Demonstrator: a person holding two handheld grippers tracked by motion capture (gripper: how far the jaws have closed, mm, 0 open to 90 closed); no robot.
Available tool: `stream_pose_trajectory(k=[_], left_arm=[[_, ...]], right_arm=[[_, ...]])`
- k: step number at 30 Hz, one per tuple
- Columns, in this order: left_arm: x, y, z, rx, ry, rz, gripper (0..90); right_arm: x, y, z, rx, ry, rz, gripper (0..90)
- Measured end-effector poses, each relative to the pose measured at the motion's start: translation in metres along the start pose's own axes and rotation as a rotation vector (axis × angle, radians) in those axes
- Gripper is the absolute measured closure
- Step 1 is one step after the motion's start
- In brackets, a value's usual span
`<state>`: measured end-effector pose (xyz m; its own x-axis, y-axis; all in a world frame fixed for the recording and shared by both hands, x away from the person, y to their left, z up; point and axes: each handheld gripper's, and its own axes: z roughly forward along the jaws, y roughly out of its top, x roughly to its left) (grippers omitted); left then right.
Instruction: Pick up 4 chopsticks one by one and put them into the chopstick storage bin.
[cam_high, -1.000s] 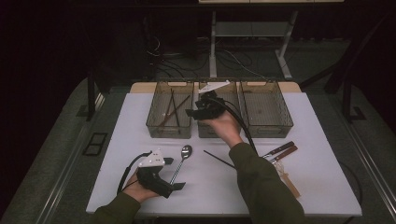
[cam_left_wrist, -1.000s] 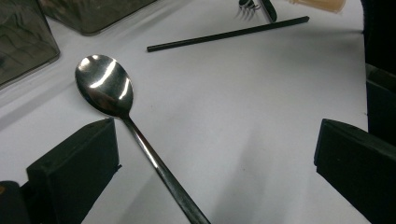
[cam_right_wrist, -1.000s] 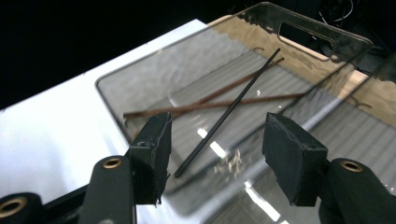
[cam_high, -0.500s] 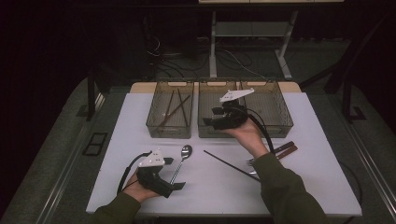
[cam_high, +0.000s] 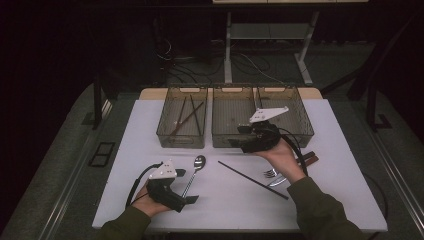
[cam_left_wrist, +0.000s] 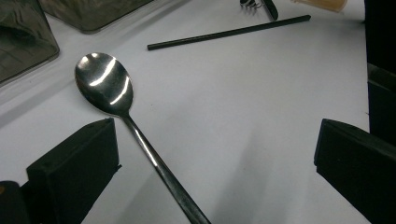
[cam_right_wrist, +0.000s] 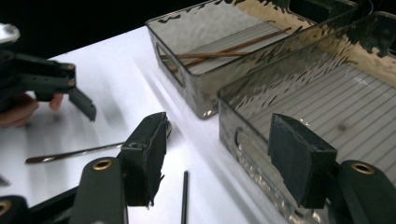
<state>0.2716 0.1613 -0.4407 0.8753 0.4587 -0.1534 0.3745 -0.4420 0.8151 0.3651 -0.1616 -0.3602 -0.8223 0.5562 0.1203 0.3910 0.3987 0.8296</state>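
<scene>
**A:** Spoon (cam_left_wrist: 105, 88) is the closest thing, lying flat on the white table (cam_high: 330, 200), handle running between the spread jaws of the left gripper (cam_high: 192, 199). Jaws apart, nothing pinched, so that pickup isn't done yet. My worry: thin round handle flat on a hard top, so the pads could skate off it or tip the bowl up if they close off-center.

**B:** Right gripper (cam_right_wrist: 224, 158) is empty too; its jaws have just been opening, nothing between them. It hangs at the front wall of the middle tray (cam_high: 235, 112). Black chopstick (cam_high: 252, 180) lies on the table just below it, fork (cam_high: 272, 173) beside that.

**A:** Yeah, a sloppy drop for the chopstick could clip that tray rim or nudge the fork.

**B:** Room's decent though. Bare table between spoon and chopstick, 3 trays in a row at the far edge, left tray (cam_high: 182, 122) already holding brown chopsticks (cam_high: 187, 116).
</scene>
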Motion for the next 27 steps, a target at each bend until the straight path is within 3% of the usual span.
stream_pose_trajectory(k=[9,17,27], left_arm=[[0.0,0.0,0.0,0.005,0.001,0.001,0.0],[0.0,0.0,0.0,0.005,0.001,0.004,0.0],[-0.002,0.0,0.0,0.008,0.0,0.0,0.0]], right_arm=[[0.002,-0.025,-0.02,0.004,0.009,0.01,38.2],[0.005,-0.05,-0.038,0.013,0.017,0.022,45.9],[0.014,-0.079,-0.058,0.084,0.021,0.014,57.5]])
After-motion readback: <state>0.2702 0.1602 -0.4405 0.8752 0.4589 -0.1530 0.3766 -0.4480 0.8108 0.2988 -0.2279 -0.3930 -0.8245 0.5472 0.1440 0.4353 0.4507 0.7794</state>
